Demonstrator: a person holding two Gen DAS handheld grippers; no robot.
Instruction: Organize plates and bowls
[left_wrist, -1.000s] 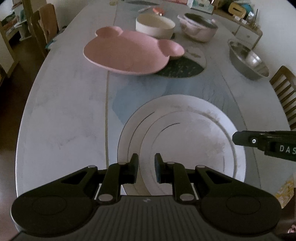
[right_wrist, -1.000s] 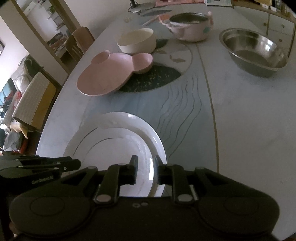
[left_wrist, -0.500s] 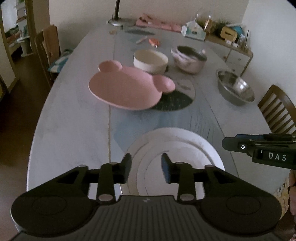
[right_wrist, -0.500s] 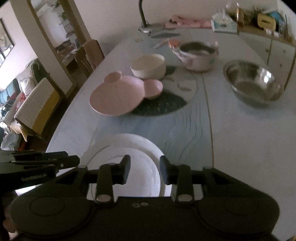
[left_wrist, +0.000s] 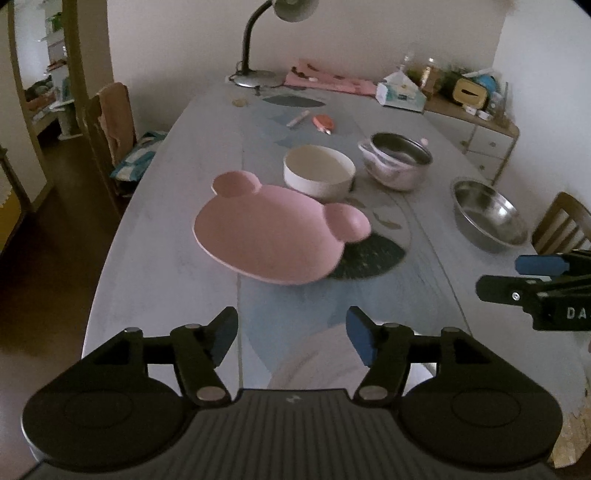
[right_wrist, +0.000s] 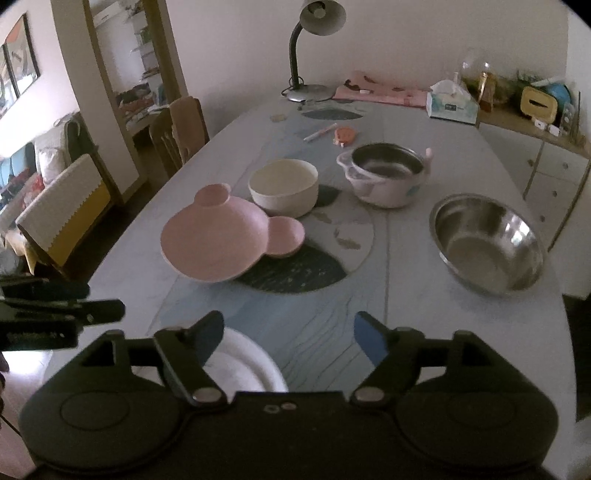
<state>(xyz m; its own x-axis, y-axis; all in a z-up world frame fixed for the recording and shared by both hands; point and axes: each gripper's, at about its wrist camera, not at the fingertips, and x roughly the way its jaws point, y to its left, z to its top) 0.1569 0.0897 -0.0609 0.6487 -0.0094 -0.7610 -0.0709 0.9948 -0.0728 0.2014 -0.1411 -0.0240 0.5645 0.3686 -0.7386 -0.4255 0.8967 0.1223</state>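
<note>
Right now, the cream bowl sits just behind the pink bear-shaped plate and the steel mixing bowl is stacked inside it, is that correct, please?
Not quite. The cream bowl does sit just behind the pink bear-shaped plate, but the steel mixing bowl is not inside it: it stands alone on the table, far to the right. The right wrist view shows this.

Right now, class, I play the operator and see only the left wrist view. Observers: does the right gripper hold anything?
Observer: No. The right gripper has nothing between its jaws, and they are opening.
Operator: Where is the white plate in its view?
Observer: The white plate sits low in that view, partly hidden behind one finger.
Operator: Anything on the far left wall?
Observer: Yes, a framed picture hangs there.
</note>
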